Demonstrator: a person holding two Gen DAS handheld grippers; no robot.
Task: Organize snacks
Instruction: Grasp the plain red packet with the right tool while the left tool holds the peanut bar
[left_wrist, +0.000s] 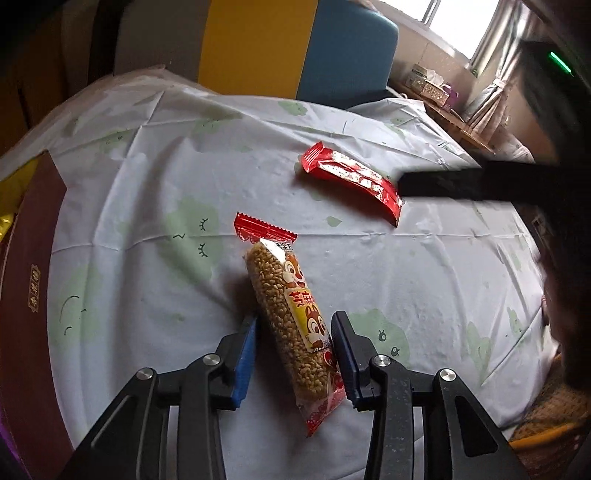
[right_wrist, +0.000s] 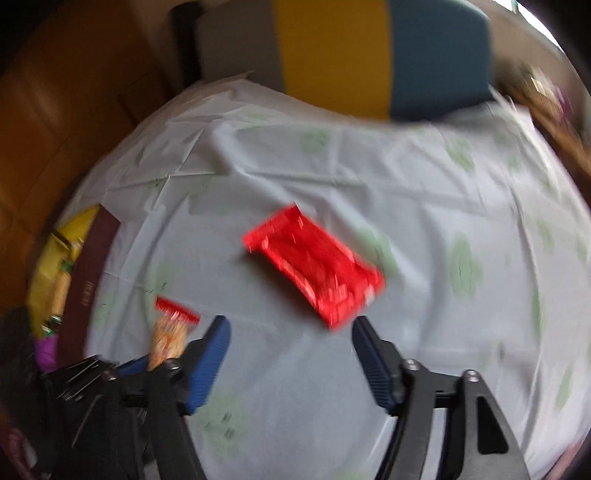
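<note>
A puffed-grain bar (left_wrist: 286, 306) in a clear wrapper with red ends and a cartoon squirrel runs lengthwise between the blue pads of my left gripper (left_wrist: 295, 317). The pads press on its two sides. A flat red snack pack (left_wrist: 351, 177) lies further back on the cloth, and a black finger (left_wrist: 443, 184) of the right gripper reaches its near end from the right. In the blurred right wrist view the red pack (right_wrist: 314, 266) lies just ahead of my open right gripper (right_wrist: 291, 321), nothing between its pads. The grain bar (right_wrist: 168, 336) shows at lower left.
A pale tablecloth (left_wrist: 155, 177) with green prints covers the round table. A dark red box (left_wrist: 26, 295) sits at the left edge, with yellow packets (right_wrist: 55, 266) in it. Yellow and blue chair backs (left_wrist: 295, 48) stand behind the table. A shelf with boxes (left_wrist: 432, 86) is at the back right.
</note>
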